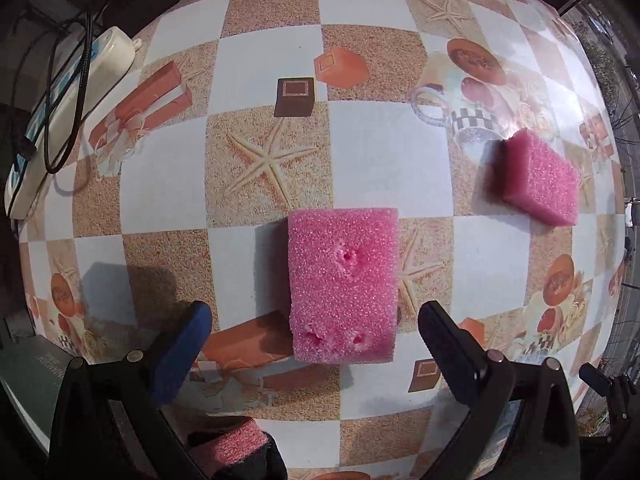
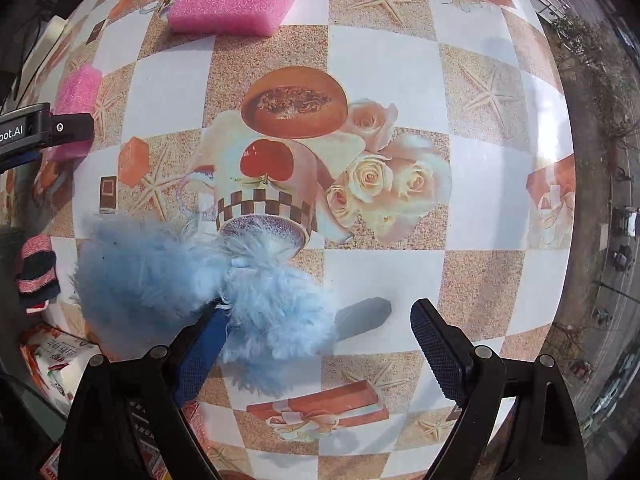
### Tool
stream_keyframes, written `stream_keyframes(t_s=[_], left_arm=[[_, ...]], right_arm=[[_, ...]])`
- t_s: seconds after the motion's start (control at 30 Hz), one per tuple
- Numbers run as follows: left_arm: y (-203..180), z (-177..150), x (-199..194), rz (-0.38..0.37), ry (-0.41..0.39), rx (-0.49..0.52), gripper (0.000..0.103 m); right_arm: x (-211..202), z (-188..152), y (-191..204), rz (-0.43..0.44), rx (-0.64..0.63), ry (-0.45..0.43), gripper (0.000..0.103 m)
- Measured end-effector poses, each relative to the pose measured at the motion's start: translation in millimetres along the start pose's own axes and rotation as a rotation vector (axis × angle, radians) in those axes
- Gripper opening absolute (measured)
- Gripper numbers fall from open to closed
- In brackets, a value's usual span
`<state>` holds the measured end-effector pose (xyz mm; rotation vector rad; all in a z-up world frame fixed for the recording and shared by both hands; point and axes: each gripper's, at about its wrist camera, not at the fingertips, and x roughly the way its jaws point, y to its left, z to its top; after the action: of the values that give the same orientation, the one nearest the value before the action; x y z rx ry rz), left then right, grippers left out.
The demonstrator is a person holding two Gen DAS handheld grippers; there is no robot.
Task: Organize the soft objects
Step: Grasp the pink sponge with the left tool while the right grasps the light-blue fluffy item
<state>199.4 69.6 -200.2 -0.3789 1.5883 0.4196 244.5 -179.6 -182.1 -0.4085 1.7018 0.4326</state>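
Checkered printed tablecloth point(image 1: 360, 152) (starfish, cups, roses), white power strip point(image 1: 72, 108) with black cable, printed packet point(image 2: 60, 364) at table's edge

You are working over a table covered by a glossy checked oilcloth point(image 1: 360, 152) of white and sandy-brown squares, printed with starfish, gift boxes, roses and mugs. Daylight glares off the cloth towards its far right side, and hard shadows fall across it. At your far left a cream plastic power strip point(image 1: 68, 112) lies on the table's edge with black cables point(image 1: 80, 80) looping over it. Past the right edge of the table, in the right wrist view, you look down on an outdoor street point(image 2: 612, 264) with bare trees and small vehicles. The surroundings at the left are dark and indistinct.
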Motion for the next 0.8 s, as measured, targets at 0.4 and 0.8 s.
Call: stream_keyframes(t_s=[0.4, 0.8], left_arm=[[-6.3, 13.7, 23.4, -0.029, 0.028, -0.013, 0.103], [-12.9, 4.3, 12.8, -0.027, -0.010, -0.013, 0.103]], right_arm=[[-4.8, 0.9, 65.3, 0.016, -0.317, -0.106, 0.091], [44.3, 10.8, 90.4, -0.080, -0.381, -0.037, 0.103]])
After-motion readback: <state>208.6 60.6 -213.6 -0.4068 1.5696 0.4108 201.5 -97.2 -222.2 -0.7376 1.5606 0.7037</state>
